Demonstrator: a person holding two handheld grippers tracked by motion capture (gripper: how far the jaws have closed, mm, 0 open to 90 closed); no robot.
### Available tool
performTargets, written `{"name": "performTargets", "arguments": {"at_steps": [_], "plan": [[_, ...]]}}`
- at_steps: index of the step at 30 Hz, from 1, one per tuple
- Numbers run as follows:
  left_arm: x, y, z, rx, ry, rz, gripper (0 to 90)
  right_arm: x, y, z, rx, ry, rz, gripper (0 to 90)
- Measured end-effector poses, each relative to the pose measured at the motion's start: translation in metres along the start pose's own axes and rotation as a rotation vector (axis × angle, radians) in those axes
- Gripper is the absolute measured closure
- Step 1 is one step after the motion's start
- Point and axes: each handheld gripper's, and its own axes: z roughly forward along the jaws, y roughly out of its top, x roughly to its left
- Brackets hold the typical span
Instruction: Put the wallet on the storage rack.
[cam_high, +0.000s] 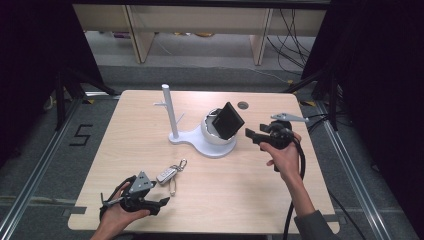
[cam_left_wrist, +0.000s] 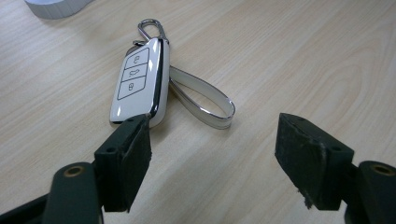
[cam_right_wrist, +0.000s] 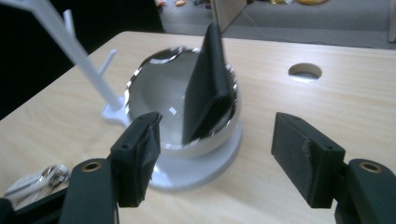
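Near the lower centre of the high view lies a white key fob (cam_high: 166, 175) on the table (cam_high: 240, 200), its metal clip (cam_high: 180, 164) pointing toward the upper right and a looped strap (cam_high: 172, 186) trailing below it. Just left of it, at the lower left of the frame, my left gripper (cam_high: 159, 204) rests low over the wood in my left hand (cam_high: 117, 212), jaws spread wide and holding nothing. In the left gripper view the fob (cam_left_wrist: 137, 81) fills the upper left; three outlined buttons show on its face, and its near end sits just behind the tip of the left-hand jaw, though contact cannot be confirmed. The strap (cam_left_wrist: 205, 105) curves into the gap between the jaws.

At mid-frame in the high view stands a white base (cam_high: 210, 145) carrying a thin upright post (cam_high: 170, 112) on its left and a bowl (cam_high: 212, 132) on its right. A flat black object (cam_high: 228, 120) leans tilted in the bowl, its upper part above the rim. In the right gripper view the bowl (cam_right_wrist: 159, 93) appears shiny inside, with the black object (cam_right_wrist: 208, 88) standing nearly edge-on in it.

Right of the bowl in the high view, my right gripper (cam_high: 248, 135), in my right hand (cam_high: 285, 157), points toward the bowl, jaws wide apart and empty. A round hole (cam_high: 243, 105) lies in the table above it.
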Motion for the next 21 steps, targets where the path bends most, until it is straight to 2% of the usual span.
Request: {"name": "performTargets", "arguments": {"at_steps": [1, 2, 4, 8, 9, 10, 11, 12, 13, 14, 15, 16, 18, 19, 20, 21], "plan": [[0.000, 0.000, 0.000, -0.004, 0.000, -0.007, 26.6, 0.003, -0.006, -0.003, -0.008, 0.006, 0.010, 33.5], [0.001, 0.000, -0.001, -0.003, 0.001, 0.000, 26.5, 0.006, -0.011, -0.005, 0.020, 0.009, 0.025, 33.5], [0.001, 0.000, -0.002, -0.009, 0.002, -0.014, 26.3, 0.009, -0.020, -0.008, 0.018, 0.021, -0.009, 33.6], [0.004, -0.002, -0.004, -0.010, 0.001, -0.027, 25.1, 0.018, -0.039, -0.011, 0.048, 0.087, 0.015, 33.1], [0.005, -0.002, -0.003, -0.007, 0.002, -0.032, 24.5, 0.019, -0.046, -0.011, 0.055, 0.086, -0.003, 32.6], [0.005, -0.003, -0.003, -0.003, 0.004, -0.035, 23.6, 0.020, -0.050, -0.011, 0.069, 0.087, 0.004, 32.2], [0.005, -0.004, -0.003, 0.002, 0.003, -0.029, 22.5, 0.020, -0.056, -0.012, 0.072, 0.080, -0.009, 32.0], [0.004, -0.004, -0.002, 0.004, 0.001, -0.036, 22.1, 0.022, -0.060, -0.012, 0.089, 0.093, 0.007, 31.9], [0.004, -0.005, -0.002, 0.007, -0.003, -0.031, 22.2, 0.020, -0.066, -0.012, 0.087, 0.101, -0.018, 31.9], [0.004, -0.004, -0.002, 0.008, -0.004, -0.024, 22.1, 0.021, -0.070, -0.012, 0.090, 0.104, -0.016, 31.9], [0.004, -0.004, -0.001, 0.004, -0.002, -0.026, 22.1, 0.025, -0.075, -0.013, 0.100, 0.106, 0.020, 31.5], [0.003, -0.004, -0.001, -0.001, -0.004, -0.028, 22.1, 0.023, -0.079, -0.013, 0.102, 0.105, -0.030, 31.0], [0.003, -0.004, -0.002, 0.009, -0.001, -0.023, 20.9, 0.025, -0.087, -0.014, 0.124, 0.111, -0.029, 30.1], [0.002, -0.003, -0.002, 0.000, -0.006, -0.029, 19.7, 0.025, -0.089, -0.014, 0.130, 0.106, -0.047, 30.1], [0.002, -0.003, -0.002, -0.004, -0.008, -0.030, 19.4, 0.030, -0.095, -0.014, 0.154, 0.097, -0.027, 30.1], [0.003, -0.002, -0.003, -0.005, -0.009, -0.027, 19.3, 0.028, -0.098, -0.014, 0.158, 0.099, -0.071, 30.0]]}}
